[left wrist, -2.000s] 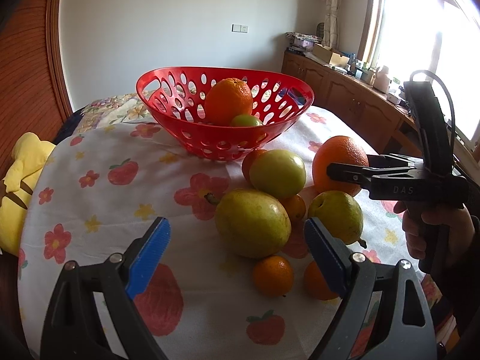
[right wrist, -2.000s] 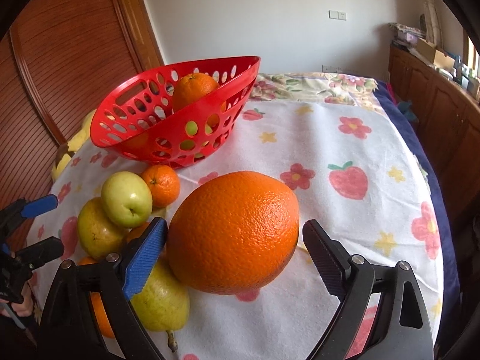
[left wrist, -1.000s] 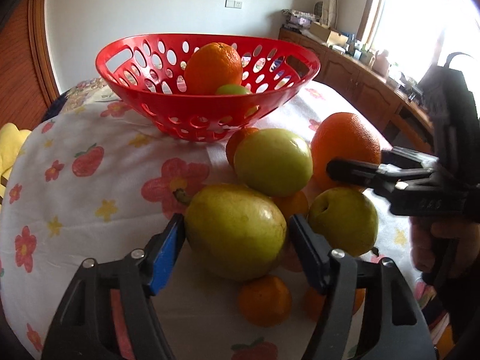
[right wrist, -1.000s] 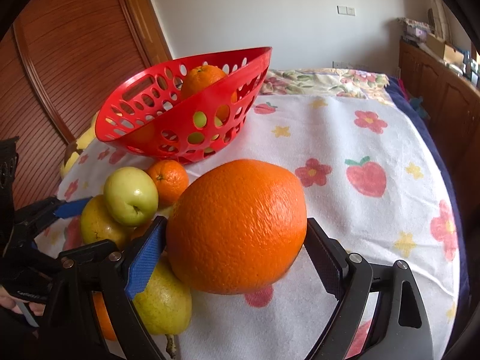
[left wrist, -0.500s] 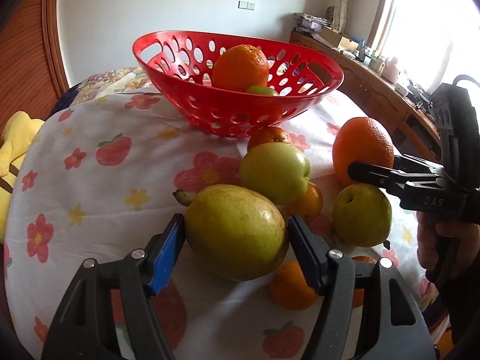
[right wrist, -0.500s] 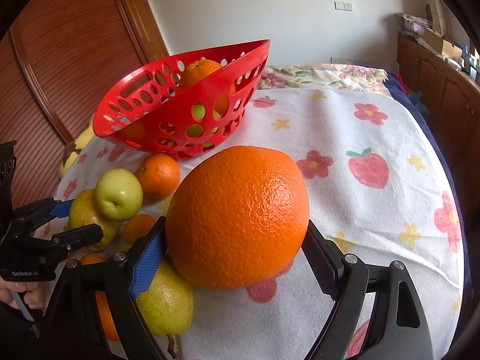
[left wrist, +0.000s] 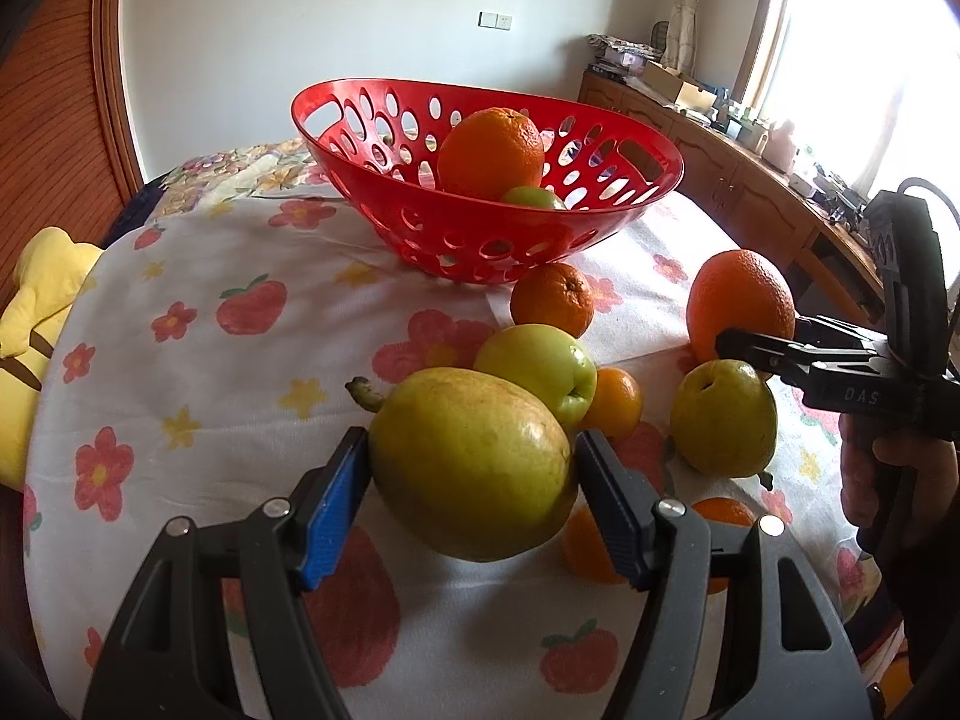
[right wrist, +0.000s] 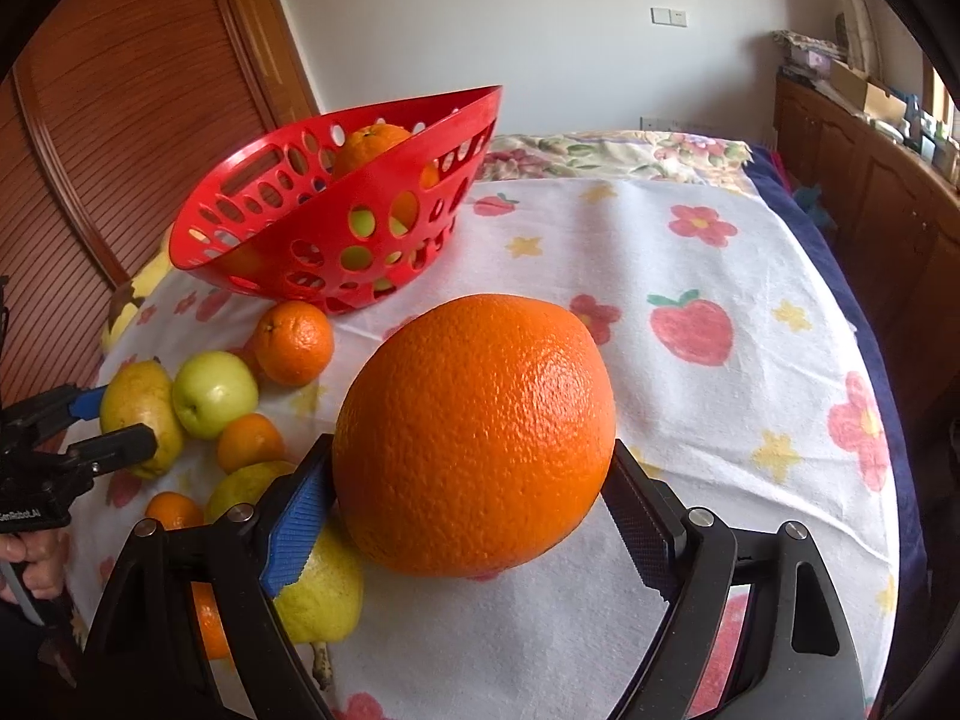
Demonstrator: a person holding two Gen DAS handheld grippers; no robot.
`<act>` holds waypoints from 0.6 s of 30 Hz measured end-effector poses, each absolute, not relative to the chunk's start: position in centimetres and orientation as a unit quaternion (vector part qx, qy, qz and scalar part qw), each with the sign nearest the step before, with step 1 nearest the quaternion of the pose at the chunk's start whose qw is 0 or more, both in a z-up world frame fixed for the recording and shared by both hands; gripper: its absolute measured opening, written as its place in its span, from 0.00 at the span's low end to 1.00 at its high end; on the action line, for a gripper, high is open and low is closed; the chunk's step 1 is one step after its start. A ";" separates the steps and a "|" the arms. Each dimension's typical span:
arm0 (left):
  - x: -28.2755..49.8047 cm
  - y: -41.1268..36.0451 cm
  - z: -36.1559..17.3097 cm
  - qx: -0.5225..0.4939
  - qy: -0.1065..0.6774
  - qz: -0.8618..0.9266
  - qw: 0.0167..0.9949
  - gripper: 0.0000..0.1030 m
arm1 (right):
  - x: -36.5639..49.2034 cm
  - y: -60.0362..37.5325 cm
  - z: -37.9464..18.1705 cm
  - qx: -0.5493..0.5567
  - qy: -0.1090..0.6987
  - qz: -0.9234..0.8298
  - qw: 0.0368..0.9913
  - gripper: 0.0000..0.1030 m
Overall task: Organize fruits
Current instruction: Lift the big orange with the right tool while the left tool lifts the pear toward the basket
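The left gripper [left wrist: 474, 498] clamps a yellow-green pear [left wrist: 471, 462]; the right gripper [right wrist: 474, 516] clamps a large orange [right wrist: 474, 432], both near the tablecloth's [right wrist: 690, 420] front edge.

— What sort of room is it?

— Plain white wall [left wrist: 336, 54] at the back with a light switch [left wrist: 495, 20] on it. A ribbed wooden door [right wrist: 120, 120] stands on one side.

— And the other side?

— A long wooden cabinet [left wrist: 714, 180] cluttered with boxes runs under a window [left wrist: 858, 42]; daylight floods in, with a curtain [left wrist: 684, 0] in the corner.
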State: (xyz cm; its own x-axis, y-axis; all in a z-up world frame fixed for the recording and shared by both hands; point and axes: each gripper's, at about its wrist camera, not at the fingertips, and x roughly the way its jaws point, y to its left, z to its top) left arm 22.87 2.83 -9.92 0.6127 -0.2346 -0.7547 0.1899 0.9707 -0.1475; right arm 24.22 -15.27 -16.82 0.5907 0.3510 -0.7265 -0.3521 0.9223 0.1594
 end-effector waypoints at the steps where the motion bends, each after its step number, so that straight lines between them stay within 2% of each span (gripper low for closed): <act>1: 22.8 2.9 -9.9 -0.027 0.423 -0.119 0.898 0.67 | 24.1 -15.4 -16.8 -0.001 0.406 0.196 0.893 0.84; 18: 21.4 3.3 -8.8 -0.027 0.410 -0.114 0.904 0.67 | 23.6 -16.5 -16.0 0.003 0.401 0.192 0.896 0.83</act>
